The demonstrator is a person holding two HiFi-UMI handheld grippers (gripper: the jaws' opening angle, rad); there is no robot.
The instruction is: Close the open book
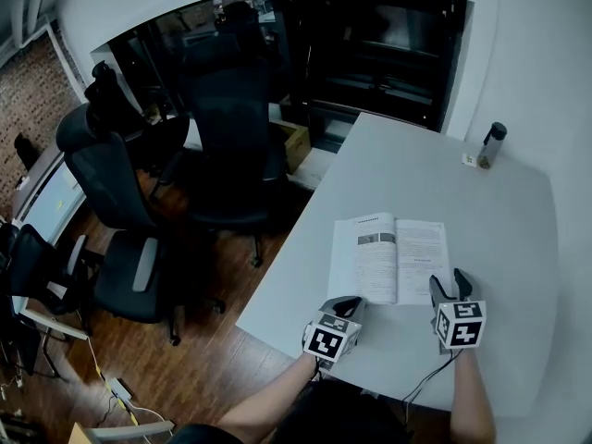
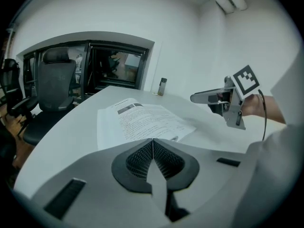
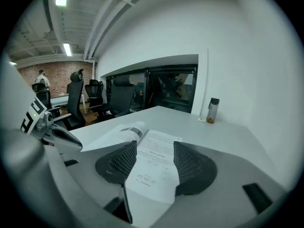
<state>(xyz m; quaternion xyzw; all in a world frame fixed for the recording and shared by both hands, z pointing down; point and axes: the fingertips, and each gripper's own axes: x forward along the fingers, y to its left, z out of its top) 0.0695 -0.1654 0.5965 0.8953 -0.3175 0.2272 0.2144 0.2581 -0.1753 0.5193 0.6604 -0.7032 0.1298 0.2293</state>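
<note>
The open book (image 1: 390,259) lies flat on the grey table (image 1: 499,220), printed pages up. My left gripper (image 1: 350,303) is at the book's near left corner, jaws shut with nothing between them; its own view shows the pads meeting (image 2: 153,148) just short of the book (image 2: 142,120). My right gripper (image 1: 449,283) hovers at the near right corner. Its jaws stand apart (image 3: 155,160), and the right page (image 3: 154,151) shows flat through the gap, with neither pad pressing on it. Each gripper shows in the other's view: the right gripper (image 2: 202,98) and the left gripper (image 3: 66,139).
A dark bottle (image 1: 492,144) stands at the table's far right corner beside a small white item (image 1: 470,160). Several black office chairs (image 1: 231,137) crowd the wooden floor left of the table. A cardboard box (image 1: 294,141) sits beyond the table's left edge.
</note>
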